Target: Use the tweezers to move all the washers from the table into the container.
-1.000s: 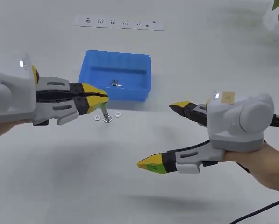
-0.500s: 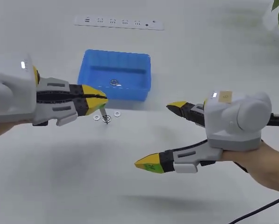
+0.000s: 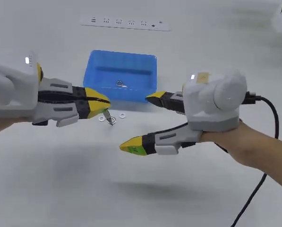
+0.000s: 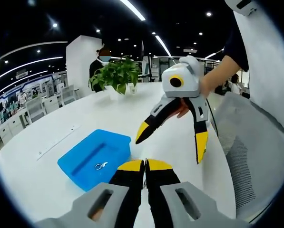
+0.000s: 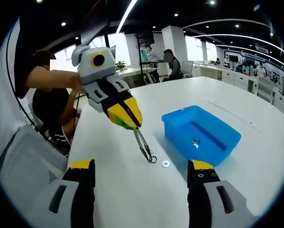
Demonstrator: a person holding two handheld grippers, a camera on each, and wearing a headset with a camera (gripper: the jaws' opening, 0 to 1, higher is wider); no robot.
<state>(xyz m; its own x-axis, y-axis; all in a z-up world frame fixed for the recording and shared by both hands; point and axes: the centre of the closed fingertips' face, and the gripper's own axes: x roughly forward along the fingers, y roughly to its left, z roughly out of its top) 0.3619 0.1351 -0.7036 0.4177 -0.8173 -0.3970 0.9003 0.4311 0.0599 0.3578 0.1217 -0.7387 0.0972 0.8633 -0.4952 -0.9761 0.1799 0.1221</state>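
My left gripper is shut on metal tweezers that point down at the table. Their tips rest at a washer; I cannot tell whether it is pinched. Two more washers lie on either side of it. Just behind them stands the blue container with one washer inside. My right gripper hovers open to the right of the washers, holding nothing. The right gripper view has the tweezers, the tip washer, a loose washer and the container.
A white power strip lies at the far side of the white table. A black cable trails from the right gripper off the near right. A potted plant stands far down the table.
My right gripper has moved left, closer to the washers and the container's front right corner. The left gripper and tweezers stay at the same washer.
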